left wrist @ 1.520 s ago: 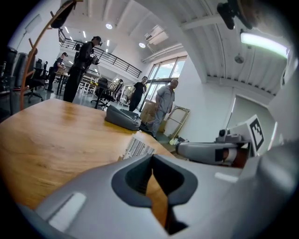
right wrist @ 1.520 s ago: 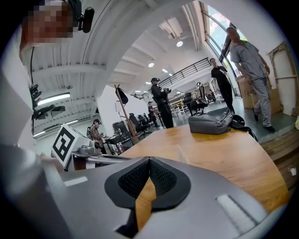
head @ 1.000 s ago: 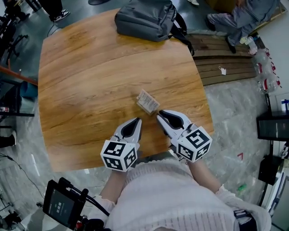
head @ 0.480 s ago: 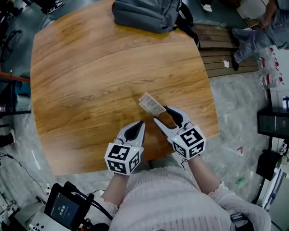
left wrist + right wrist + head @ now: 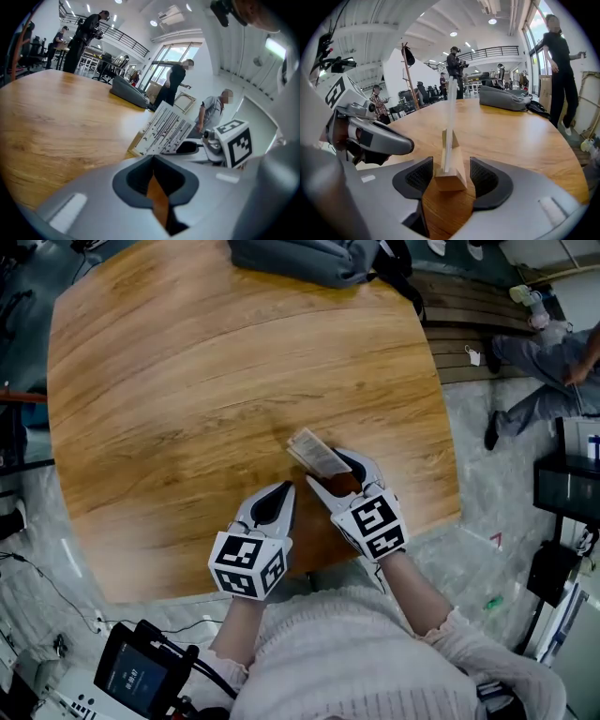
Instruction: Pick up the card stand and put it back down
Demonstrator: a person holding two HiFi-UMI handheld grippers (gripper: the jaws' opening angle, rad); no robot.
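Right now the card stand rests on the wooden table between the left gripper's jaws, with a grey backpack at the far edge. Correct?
Wrong gripper. The card stand rests on the wooden table between the jaws of the right gripper, which are opening and clear of it, as the right gripper view shows. The grey backpack is at the far edge.

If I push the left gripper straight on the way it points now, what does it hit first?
Most likely the card stand: it stands on the table just ahead of the left gripper, slightly to its right. Depth is unclear, so it might only clip the stand's near end.
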